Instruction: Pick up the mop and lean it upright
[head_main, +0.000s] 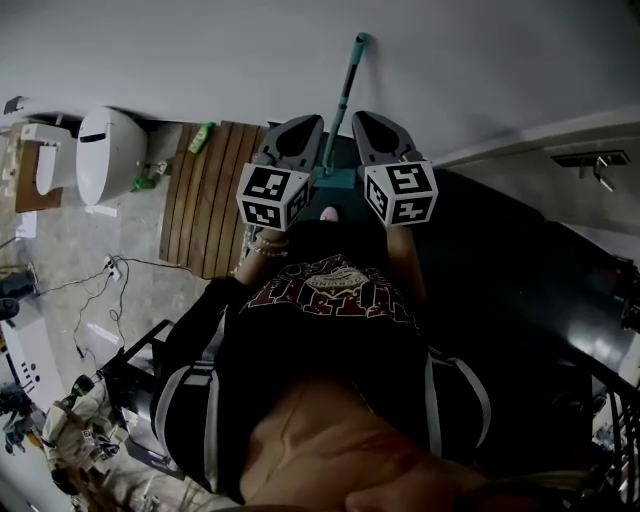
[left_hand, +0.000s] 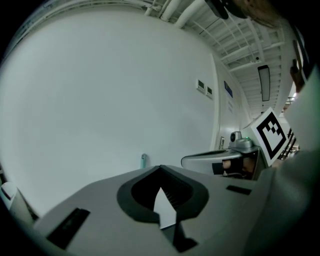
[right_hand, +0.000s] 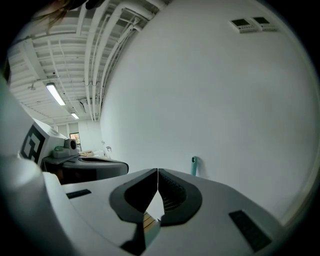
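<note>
The mop (head_main: 343, 100) stands upright with its teal handle leaning on the white wall, and its teal head (head_main: 335, 181) rests on the floor between my two grippers. My left gripper (head_main: 303, 124) is shut and empty just left of the handle. My right gripper (head_main: 369, 122) is shut and empty just right of it. Neither touches the mop. In the left gripper view the handle's tip (left_hand: 144, 160) shows above my left gripper (left_hand: 160, 168). The right gripper view has the same handle tip (right_hand: 194, 165) beyond my right gripper (right_hand: 158, 171).
A wooden slat mat (head_main: 208, 195) lies on the floor at left, with a green bottle (head_main: 202, 137) at its far end. A white toilet (head_main: 108, 153) stands further left. Cables (head_main: 112, 270) trail over the floor. The person's dark-clad body fills the lower middle.
</note>
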